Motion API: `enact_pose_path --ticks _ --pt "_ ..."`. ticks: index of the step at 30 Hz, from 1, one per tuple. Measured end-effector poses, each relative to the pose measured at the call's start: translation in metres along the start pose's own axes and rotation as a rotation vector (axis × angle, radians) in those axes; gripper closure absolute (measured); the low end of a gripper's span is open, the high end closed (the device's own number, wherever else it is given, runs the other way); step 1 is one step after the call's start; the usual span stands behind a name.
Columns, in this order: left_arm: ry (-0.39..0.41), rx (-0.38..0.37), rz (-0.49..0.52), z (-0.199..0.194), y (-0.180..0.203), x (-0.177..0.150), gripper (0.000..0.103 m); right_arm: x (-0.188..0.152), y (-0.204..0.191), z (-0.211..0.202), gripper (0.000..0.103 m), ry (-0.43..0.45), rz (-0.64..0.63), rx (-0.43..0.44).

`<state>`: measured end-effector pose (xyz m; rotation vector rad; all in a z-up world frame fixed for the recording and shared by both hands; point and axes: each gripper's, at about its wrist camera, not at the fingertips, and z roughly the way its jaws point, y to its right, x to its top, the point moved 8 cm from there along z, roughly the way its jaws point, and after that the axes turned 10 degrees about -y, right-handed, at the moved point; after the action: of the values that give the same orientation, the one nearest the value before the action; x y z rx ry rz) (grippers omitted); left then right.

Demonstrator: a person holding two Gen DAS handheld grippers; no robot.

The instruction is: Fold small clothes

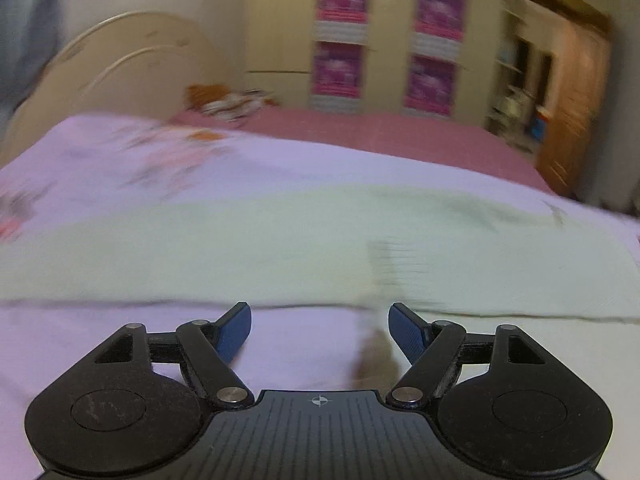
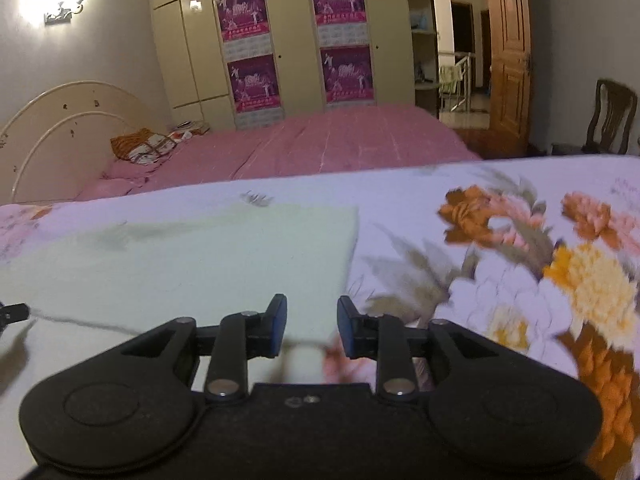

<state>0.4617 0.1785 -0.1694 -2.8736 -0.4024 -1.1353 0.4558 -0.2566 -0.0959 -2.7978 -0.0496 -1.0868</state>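
Observation:
A pale green cloth (image 1: 280,240) lies flat on a white sheet with a flower print (image 1: 100,344), blurred in the left wrist view. My left gripper (image 1: 319,312) hovers at the cloth's near hem, jaws wide apart, nothing between the blue pads (image 1: 236,332). In the right wrist view the same green cloth (image 2: 192,256) spreads to the left, with its right edge straight and its near right corner under my right gripper (image 2: 312,304). That gripper stands open with a narrow gap; the cloth's hem runs below the gap and the pads do not press on it.
The flowered sheet (image 2: 520,264) extends right with orange and yellow blooms. Behind it lie a pink bed (image 2: 340,140), a cream headboard (image 2: 60,120) and a patterned pillow (image 2: 140,144). A wardrobe with purple posters (image 2: 248,40), a wooden door (image 2: 508,52) and a chair (image 2: 612,116) stand beyond.

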Motion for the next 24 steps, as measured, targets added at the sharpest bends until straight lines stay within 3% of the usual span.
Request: enact_pose_path --ticks 5,8,11,17,24 --pt "-0.006 0.018 -0.322 -0.006 -0.118 -0.017 0.027 -0.019 -0.013 0.001 0.076 -0.043 0.034 0.042" --pt "0.012 -0.012 -0.541 -0.006 -0.183 -0.029 0.046 -0.023 -0.024 0.002 0.076 -0.056 0.052 0.067" --pt "0.051 -0.070 -0.704 -0.003 -0.223 -0.033 0.047 -0.022 -0.032 0.007 0.076 -0.068 0.073 0.082" --pt "0.122 -0.135 -0.898 0.011 -0.266 -0.035 0.047 -0.014 -0.038 0.017 0.075 -0.073 0.114 0.092" --pt "0.161 -0.181 -0.987 0.030 -0.292 -0.022 0.047 -0.010 -0.034 0.019 0.074 -0.070 0.117 0.077"
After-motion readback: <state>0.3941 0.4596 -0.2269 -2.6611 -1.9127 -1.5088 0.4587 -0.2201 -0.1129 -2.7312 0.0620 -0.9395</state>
